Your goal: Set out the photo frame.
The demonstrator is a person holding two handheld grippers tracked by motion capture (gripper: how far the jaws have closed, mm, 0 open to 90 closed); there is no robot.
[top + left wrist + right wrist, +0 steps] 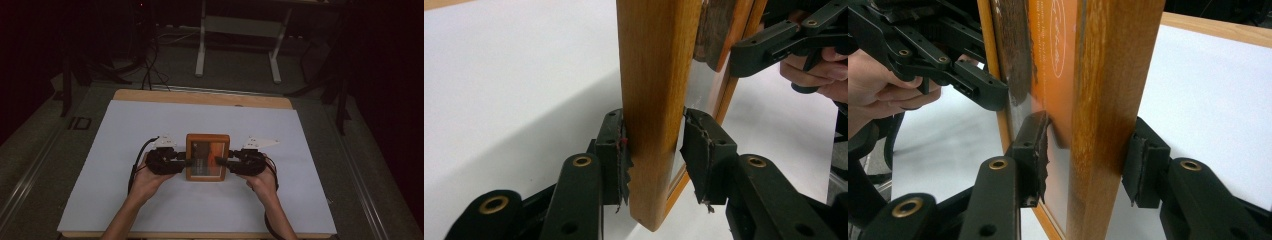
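Note:
A wooden picture frame (207, 156) with an orange print behind glass sits over the middle of the white sheet (150, 125), held between my two grippers. My left gripper (189, 162) is shut on the frame's left rail. In the left gripper view its pads (616, 150) press both faces of the rail (654, 100), and the right gripper (774, 45) clamps the far side. My right gripper (220, 162) is shut on the right rail (1108, 100), one pad (1035, 145) on the glass and one on the back. I cannot tell whether the frame touches the sheet.
The white sheet covers a wooden table whose far edge (200, 97) shows bare. Behind it on the dark floor stand a white metal stand (237, 45) and loose cables (150, 65). A hand (878, 95) holds the left gripper.

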